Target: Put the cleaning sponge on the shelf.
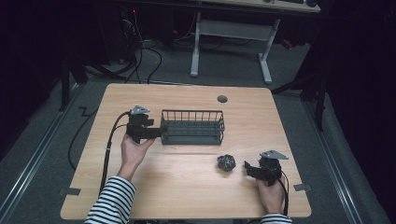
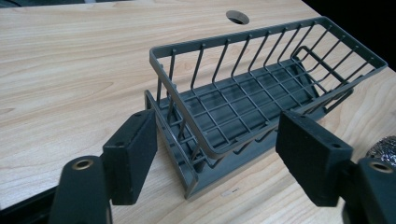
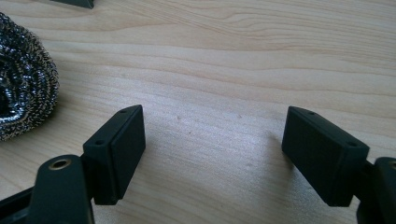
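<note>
A dark grey wire basket point(image 1: 192, 126) stands empty in the middle of the wooden table point(image 1: 187, 191). My left gripper point(image 1: 161, 132) is at the basket's left end, held level. In the left gripper view the basket point(image 2: 261, 93) has its near end between the jaws of that gripper point(image 2: 219, 158); the jaws are open, and a gap shows at the right pad point(image 2: 310, 156). A steel-wool scourer point(image 1: 226, 162) lies in front of the basket, to the right. My right gripper point(image 1: 247, 167) rests just right of it, open and empty point(image 3: 210, 154), with the scourer point(image 3: 23, 88) off to its left.
A round cable hole point(image 1: 222, 99) sits in the tabletop behind the basket. A white desk frame point(image 1: 196, 46) and loose cables point(image 1: 140, 56) are on the floor beyond the table. A cable point(image 1: 108, 149) trails from the left gripper across the table's left side.
</note>
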